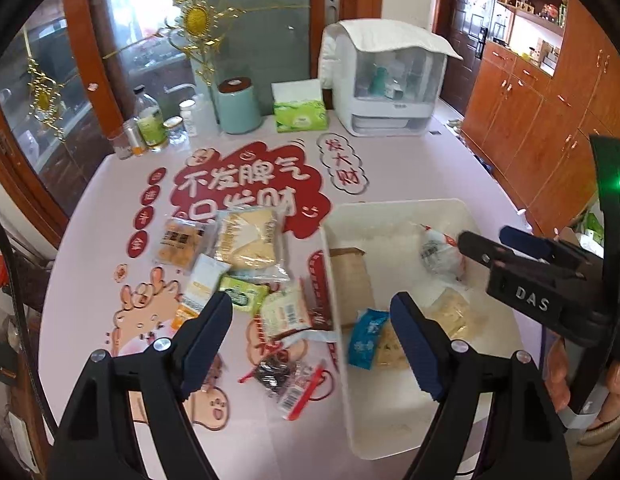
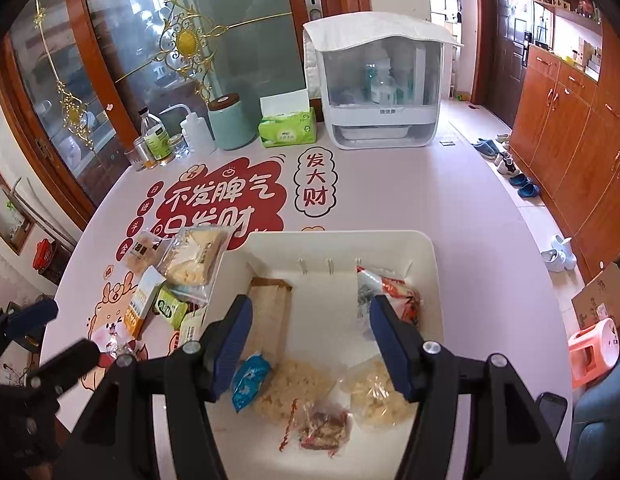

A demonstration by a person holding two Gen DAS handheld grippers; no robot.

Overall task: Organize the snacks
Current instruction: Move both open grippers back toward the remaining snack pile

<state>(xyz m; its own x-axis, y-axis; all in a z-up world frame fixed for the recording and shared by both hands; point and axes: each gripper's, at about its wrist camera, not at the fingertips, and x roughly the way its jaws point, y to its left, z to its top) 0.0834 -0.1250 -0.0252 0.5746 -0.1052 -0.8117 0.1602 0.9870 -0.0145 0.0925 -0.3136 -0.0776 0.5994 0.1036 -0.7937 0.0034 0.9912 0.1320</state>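
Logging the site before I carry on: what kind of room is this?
Probably a home dining area: a round table with a printed cover, a tissue pack on it, wooden cabinets, and shoes on the floor by a door.

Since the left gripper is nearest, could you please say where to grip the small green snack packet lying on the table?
Pinch the small green snack packet across its short width at the middle, coming from above: it lies flat, overlapped by neighbouring packets at its edges.
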